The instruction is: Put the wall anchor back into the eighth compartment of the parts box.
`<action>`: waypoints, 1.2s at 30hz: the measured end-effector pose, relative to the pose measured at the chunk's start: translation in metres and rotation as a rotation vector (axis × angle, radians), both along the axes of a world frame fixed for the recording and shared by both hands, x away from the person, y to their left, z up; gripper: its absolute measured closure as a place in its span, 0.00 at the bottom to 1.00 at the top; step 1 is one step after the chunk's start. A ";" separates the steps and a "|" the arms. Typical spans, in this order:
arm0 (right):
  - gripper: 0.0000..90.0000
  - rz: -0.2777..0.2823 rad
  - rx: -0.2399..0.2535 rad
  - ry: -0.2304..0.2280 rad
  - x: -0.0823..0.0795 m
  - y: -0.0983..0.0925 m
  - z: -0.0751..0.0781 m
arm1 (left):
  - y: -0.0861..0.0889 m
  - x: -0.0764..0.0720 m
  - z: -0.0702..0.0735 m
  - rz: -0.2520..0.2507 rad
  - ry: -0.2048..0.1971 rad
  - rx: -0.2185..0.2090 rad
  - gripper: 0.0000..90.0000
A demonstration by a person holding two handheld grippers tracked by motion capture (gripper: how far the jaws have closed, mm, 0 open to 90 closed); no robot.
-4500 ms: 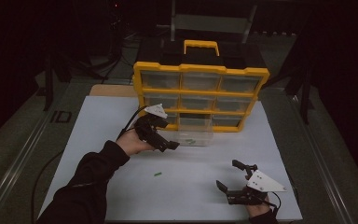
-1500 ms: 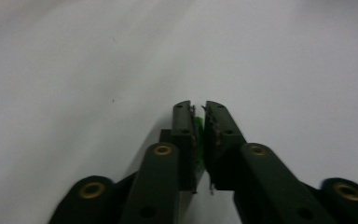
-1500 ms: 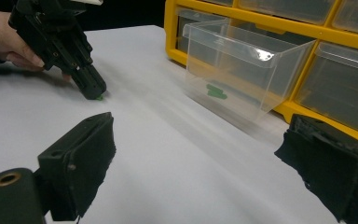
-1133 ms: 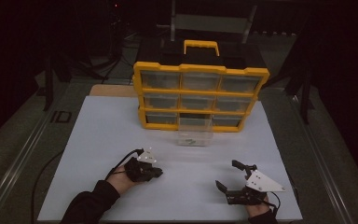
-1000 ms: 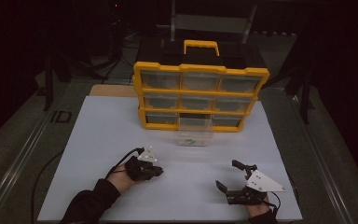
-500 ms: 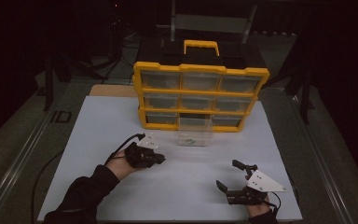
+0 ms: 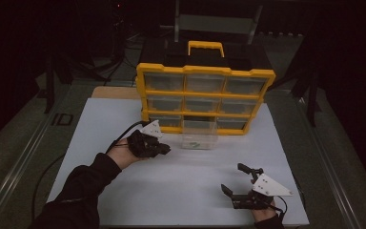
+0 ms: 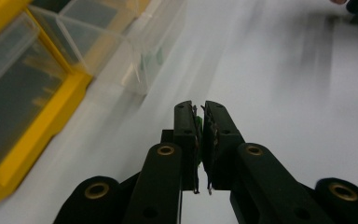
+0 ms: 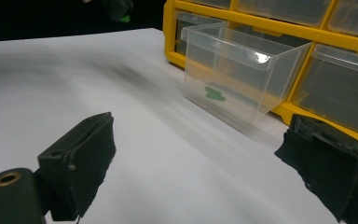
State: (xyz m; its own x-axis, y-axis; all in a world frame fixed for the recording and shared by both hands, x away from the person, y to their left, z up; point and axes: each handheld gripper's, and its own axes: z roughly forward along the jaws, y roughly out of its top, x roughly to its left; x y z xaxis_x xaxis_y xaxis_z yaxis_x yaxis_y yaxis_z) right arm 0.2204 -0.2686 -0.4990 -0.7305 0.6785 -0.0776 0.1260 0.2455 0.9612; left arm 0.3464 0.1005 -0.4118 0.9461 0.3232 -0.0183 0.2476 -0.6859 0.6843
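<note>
My left gripper (image 7: 164,150) (image 8: 201,109) is shut on a small green piece (image 8: 198,123), a sliver of which shows between its pads. It hovers over the white sheet just left of a clear drawer (image 7: 199,136) (image 9: 235,70) pulled out of the yellow organizer (image 7: 205,95). Other green pieces (image 9: 214,94) lie on the drawer's floor. At the front right, my right gripper (image 7: 232,177) (image 9: 200,154) rests on the sheet, open, with nothing between its pads and pointing toward the drawer.
The organizer stands upright at the back of the white sheet (image 7: 181,191), its black handle-topped case behind it and its other clear drawers pushed in. Dark table edges and rails run along both sides of the sheet.
A green piece that lay on the sheet is gone from it. My left gripper dropped to that spot, shut on the piece, and has moved up and right toward the drawer. The right gripper stayed put.
</note>
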 end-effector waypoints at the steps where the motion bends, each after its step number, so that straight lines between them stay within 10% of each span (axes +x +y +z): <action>1: 0.09 0.001 0.000 0.000 0.000 0.000 0.000 | -0.001 0.003 0.005 -0.003 -0.002 -0.006 0.94; 19: 0.09 0.001 -0.001 0.000 0.000 0.000 0.000 | -0.017 0.028 0.055 -0.031 -0.068 -0.049 0.93; 36: 0.09 0.000 0.002 0.001 0.000 0.000 0.000 | -0.043 0.050 0.070 -0.036 -0.072 -0.119 0.94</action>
